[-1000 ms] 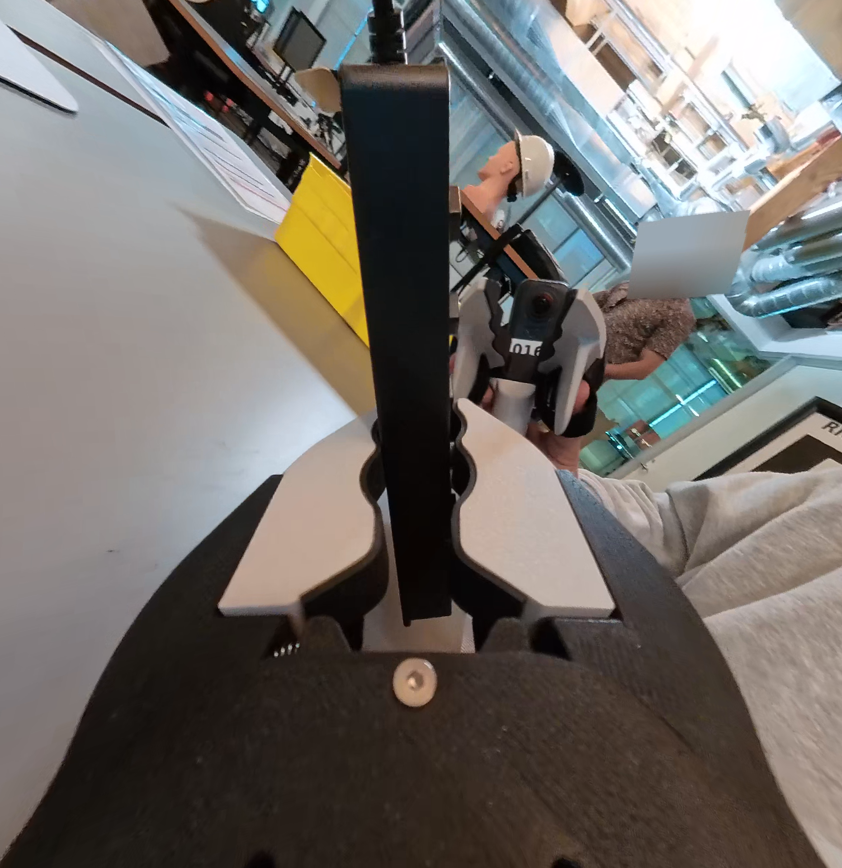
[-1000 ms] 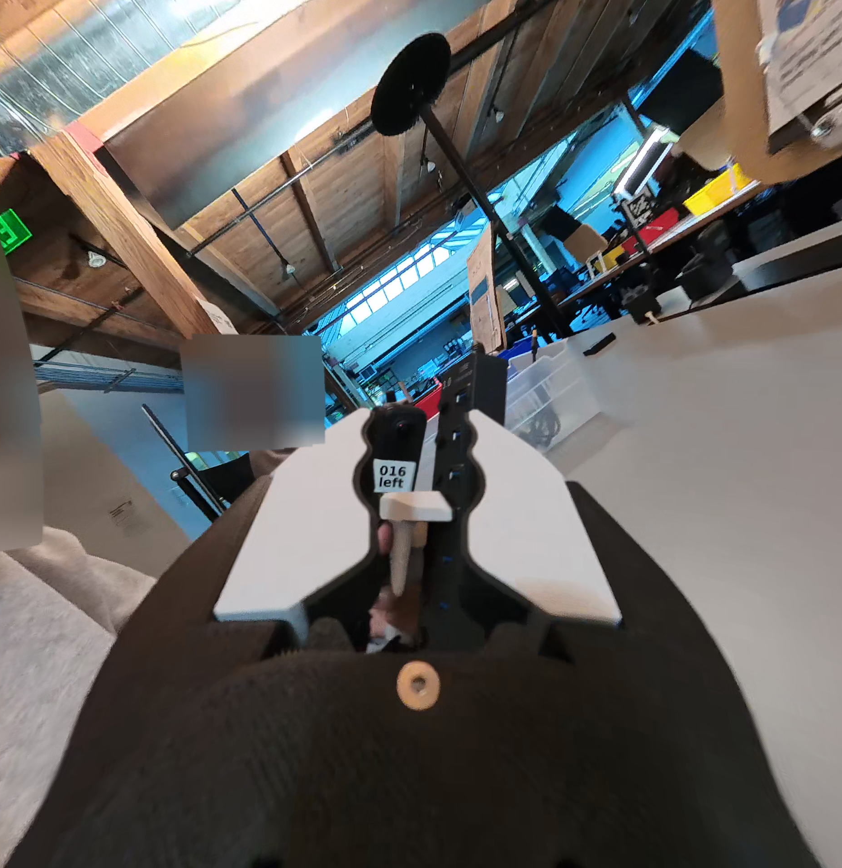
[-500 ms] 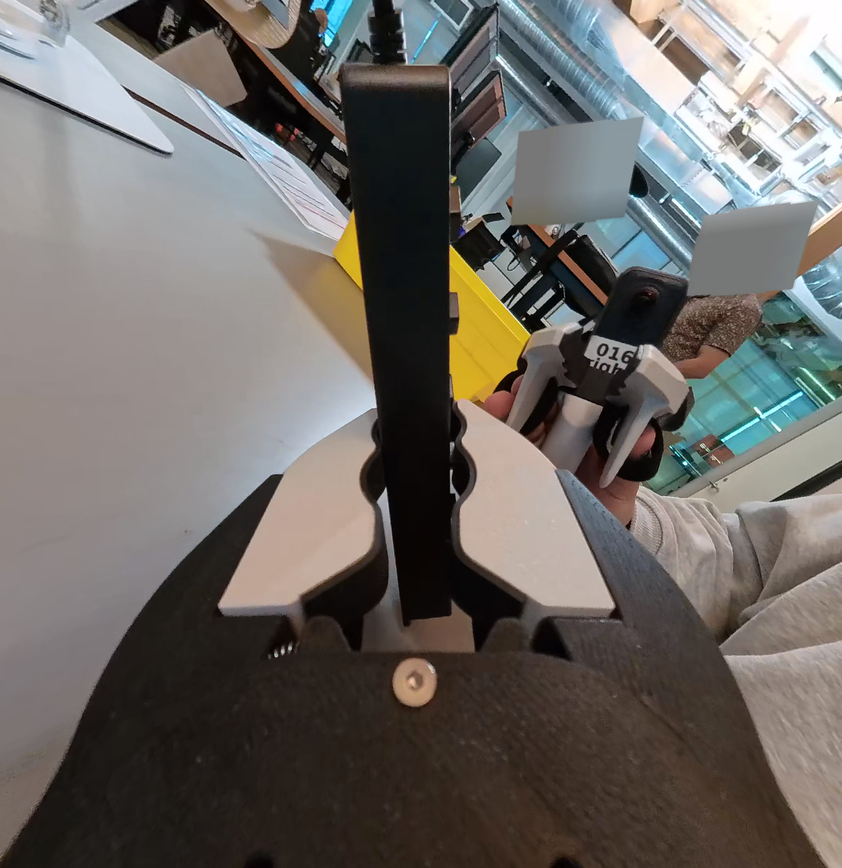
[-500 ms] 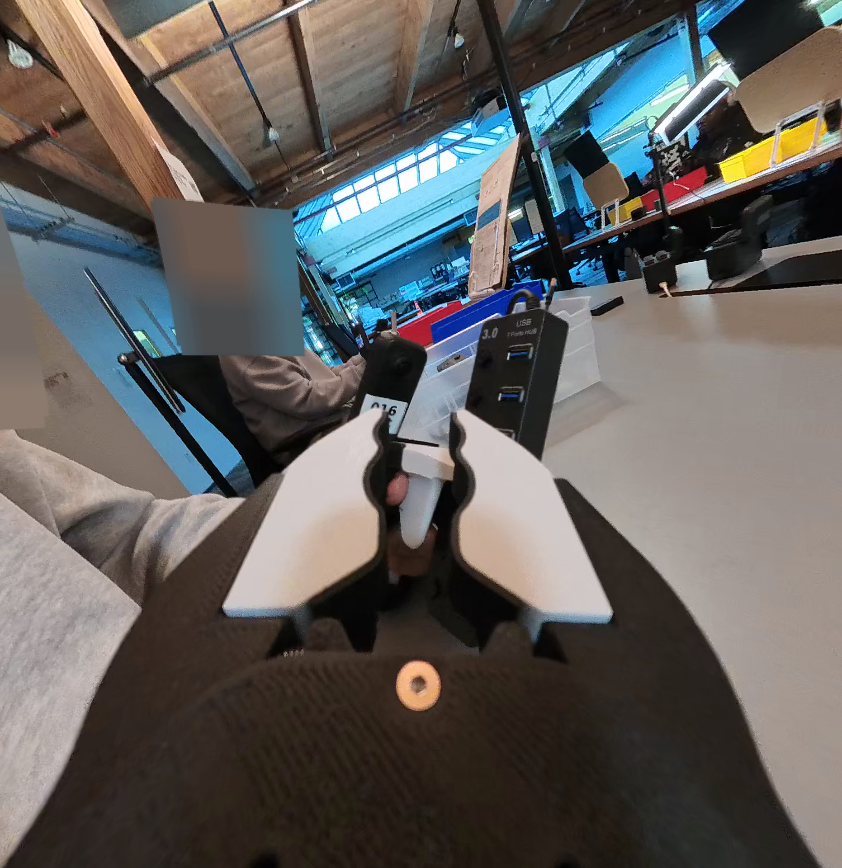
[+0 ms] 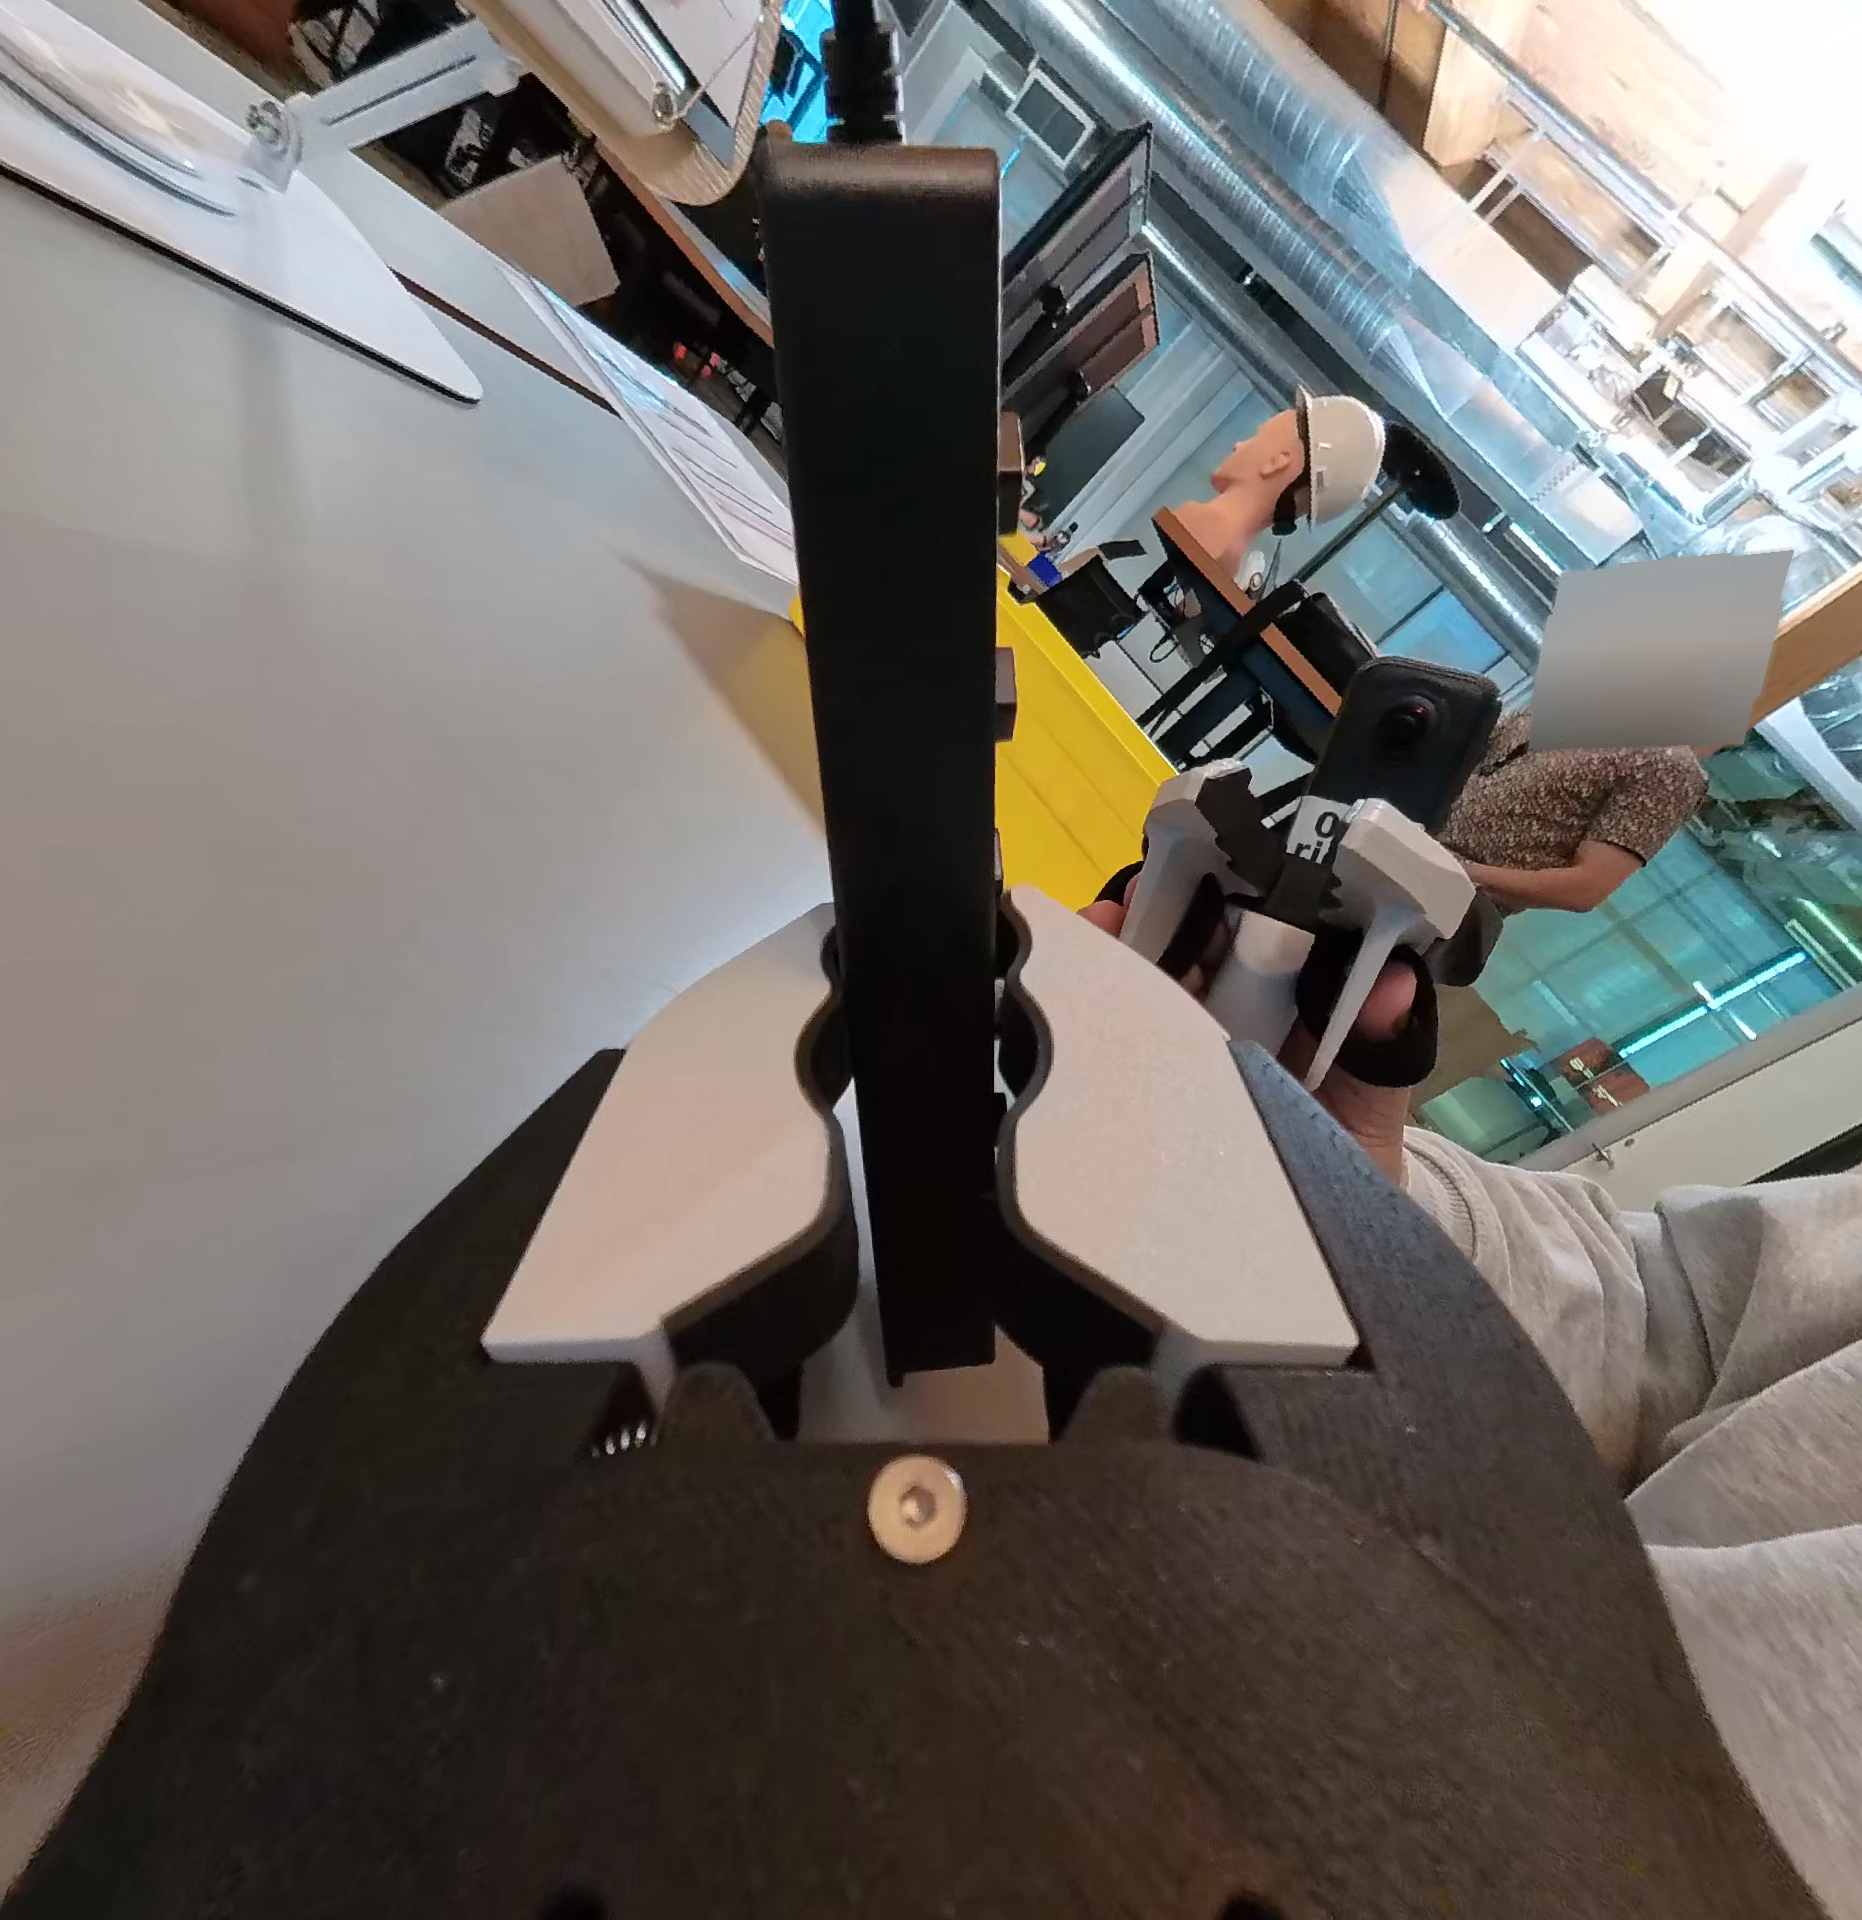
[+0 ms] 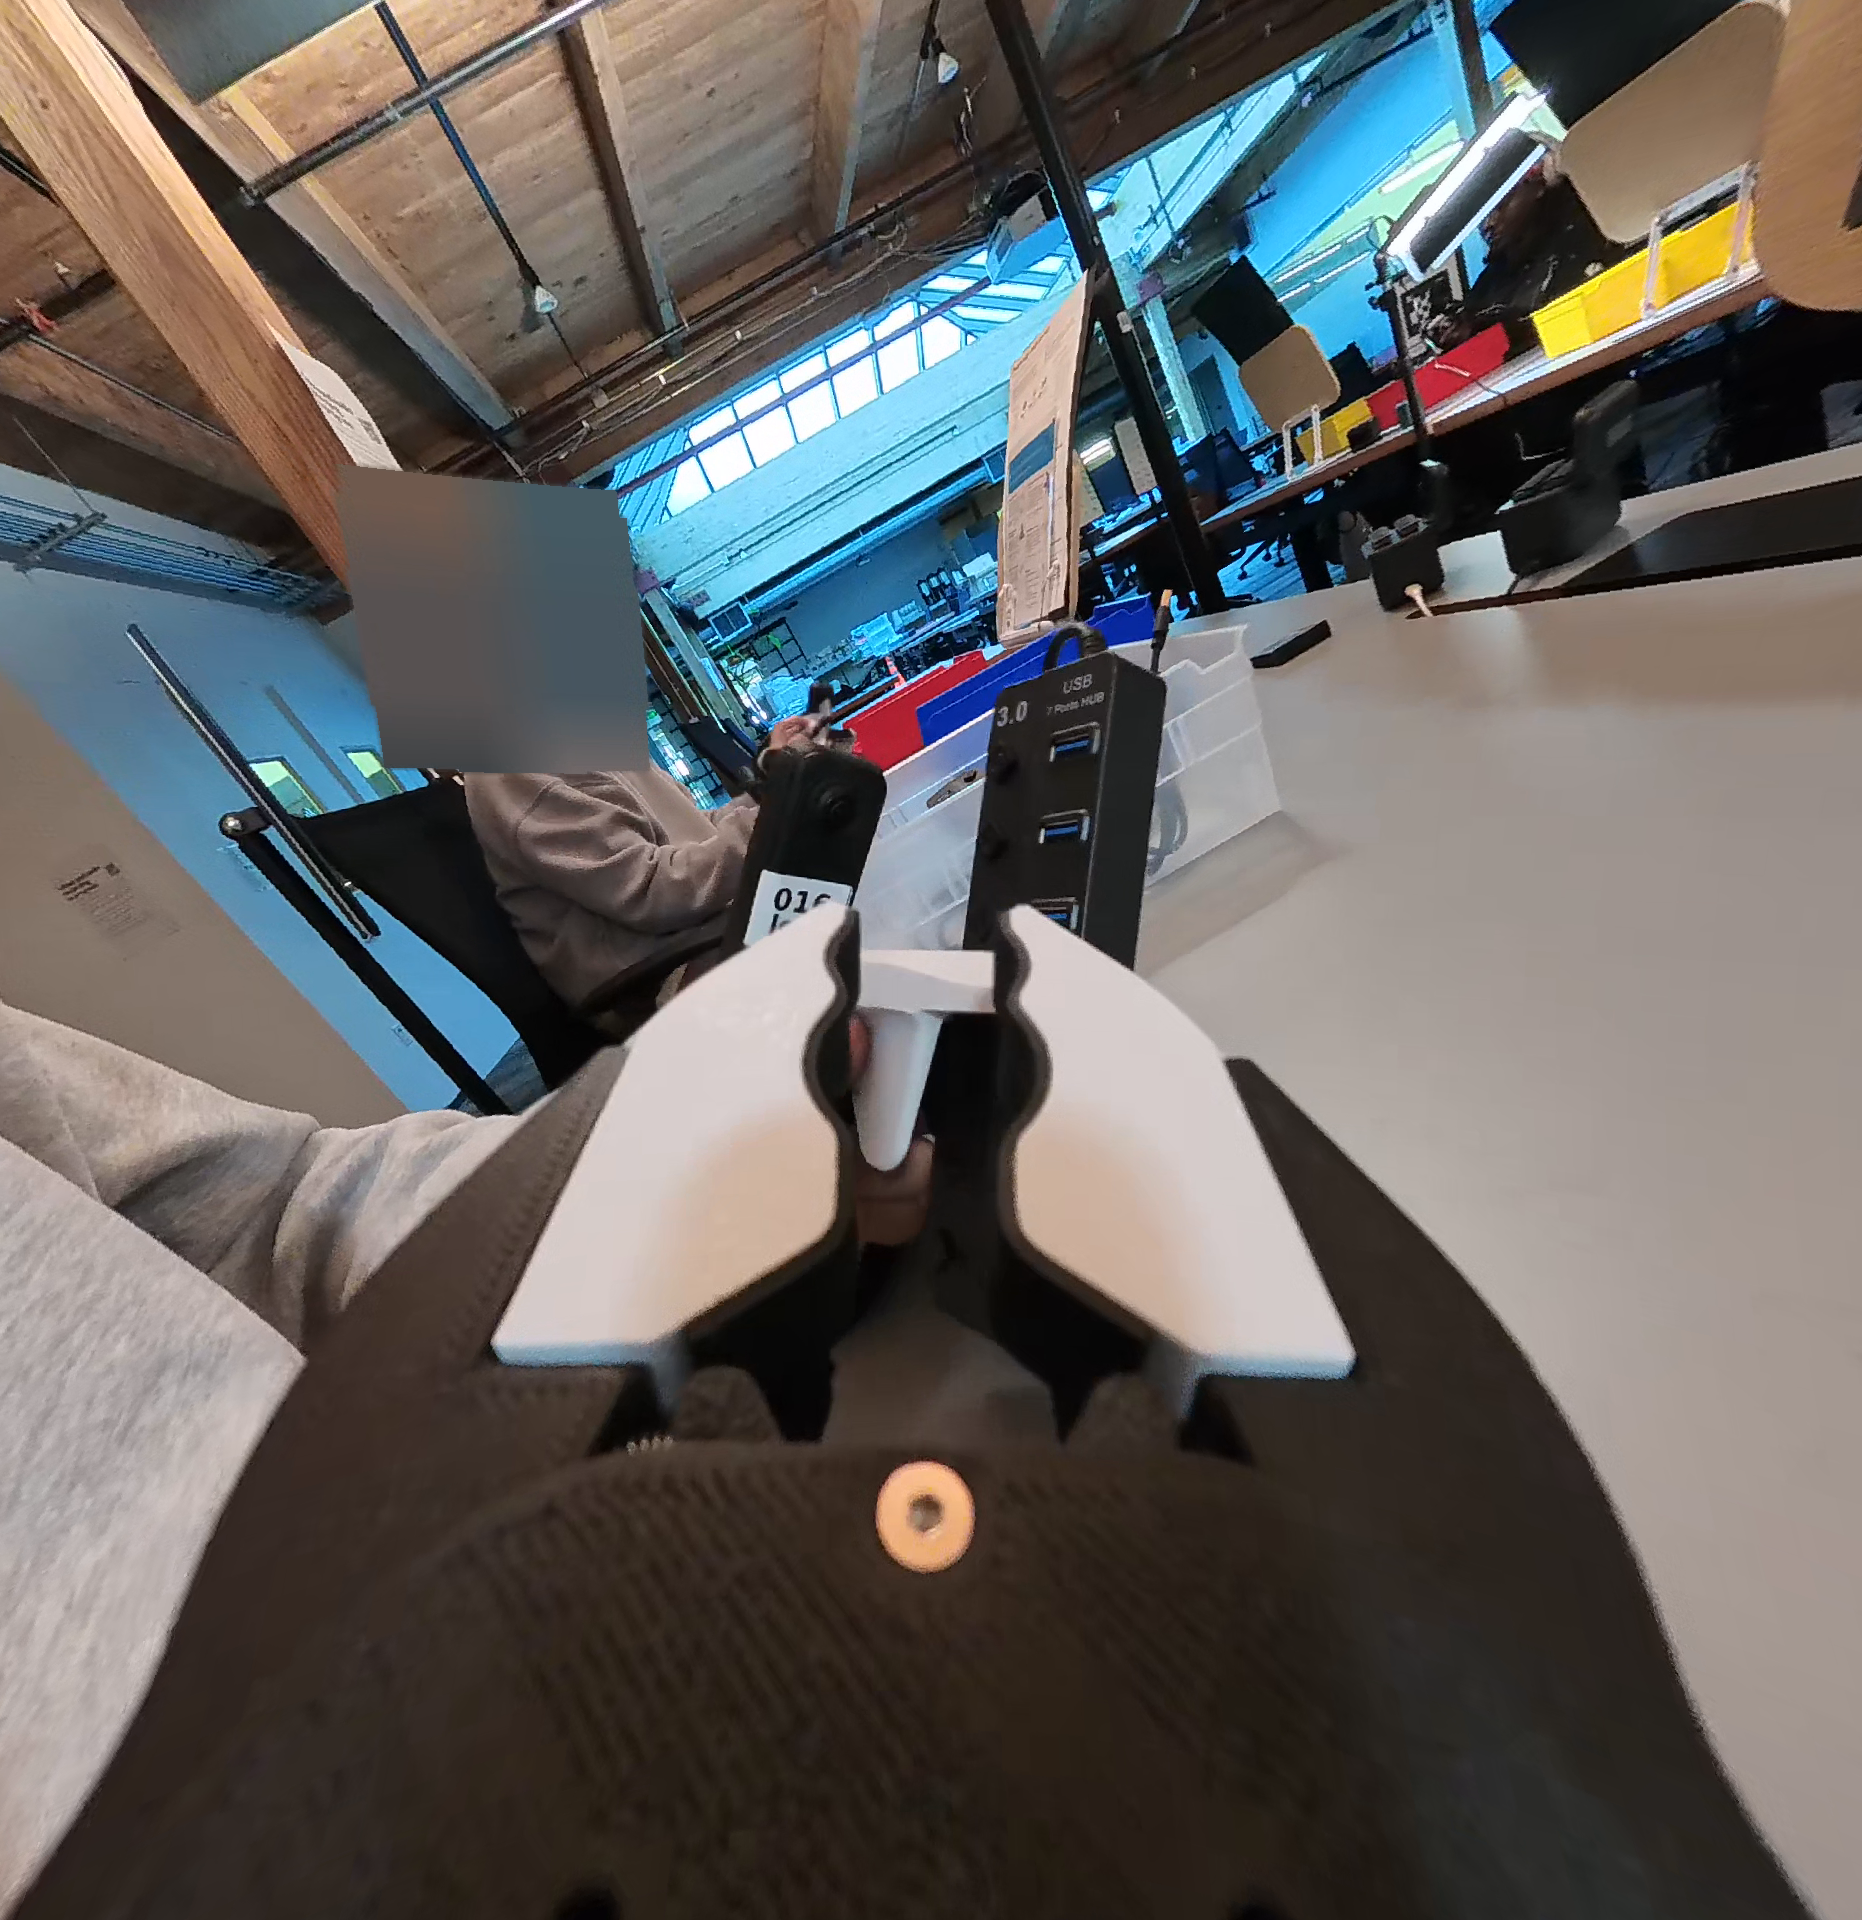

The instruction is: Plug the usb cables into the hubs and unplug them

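My left gripper point(image 5: 911, 935) is shut on a black USB hub point(image 5: 885, 520), held upright above the table and seen edge-on, its own black cable point(image 5: 859, 62) leaving the top. In the right wrist view the hub point(image 6: 1072, 810) faces me with blue ports, just beyond and right of my right gripper point(image 6: 927, 966). That gripper is open and empty. It also shows in the left wrist view point(image 5: 1270, 914), right of the hub, apart from it. No loose USB plug is in view.
A grey table point(image 6: 1529, 935) lies under both grippers. A yellow bin point(image 5: 1072, 748) stands behind the hub, a clear plastic bin point(image 6: 1207, 748) past it, with a paper sheet point(image 5: 698, 468) and white plate point(image 5: 283, 260). A person point(image 6: 594, 862) sits beyond the table.
My right gripper has drawn back from the hub and now sits off to its side. The left gripper still grips the hub, and both views have swung a little.
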A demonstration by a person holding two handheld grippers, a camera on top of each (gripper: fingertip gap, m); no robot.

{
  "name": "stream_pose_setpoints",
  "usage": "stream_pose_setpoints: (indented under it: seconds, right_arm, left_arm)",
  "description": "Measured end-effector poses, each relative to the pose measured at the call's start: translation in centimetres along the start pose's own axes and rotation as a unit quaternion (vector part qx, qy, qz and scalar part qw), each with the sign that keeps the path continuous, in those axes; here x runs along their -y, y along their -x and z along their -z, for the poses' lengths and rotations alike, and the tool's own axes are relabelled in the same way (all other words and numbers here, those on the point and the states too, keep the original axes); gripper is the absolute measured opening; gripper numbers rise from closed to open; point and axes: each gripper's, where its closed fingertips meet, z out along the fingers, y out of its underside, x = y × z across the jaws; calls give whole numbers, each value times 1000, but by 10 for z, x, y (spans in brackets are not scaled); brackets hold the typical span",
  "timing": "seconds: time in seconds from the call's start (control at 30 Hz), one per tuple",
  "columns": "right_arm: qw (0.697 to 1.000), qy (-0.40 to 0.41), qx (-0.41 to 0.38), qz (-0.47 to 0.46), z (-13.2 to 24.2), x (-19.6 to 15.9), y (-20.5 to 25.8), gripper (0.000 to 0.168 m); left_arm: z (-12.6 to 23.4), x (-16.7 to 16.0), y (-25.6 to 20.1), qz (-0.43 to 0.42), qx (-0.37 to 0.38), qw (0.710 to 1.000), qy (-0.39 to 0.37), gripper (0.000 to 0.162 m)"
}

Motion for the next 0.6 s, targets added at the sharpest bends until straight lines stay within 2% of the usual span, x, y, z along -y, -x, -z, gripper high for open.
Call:
stream_pose_setpoints:
  seconds: [0.23,0.37,0.47,0.6]
  right_arm:
    - [998,29,-15,56,-3,-4,-1,25]
    - [993,26,-20,112,-13,19,8,26]
    - [985,36,-6,167,-40,48,27,25]
    - [963,89,54,248,-109,70,73,26]
  left_arm:
    - [1,3,5,15,4,1000,-9,26]
    - [1,5,7,19,8,1000,-16,26]
    - [0,5,10,30,8,999,-17,25]
    - [-1,4,19,63,21,998,-9,25]
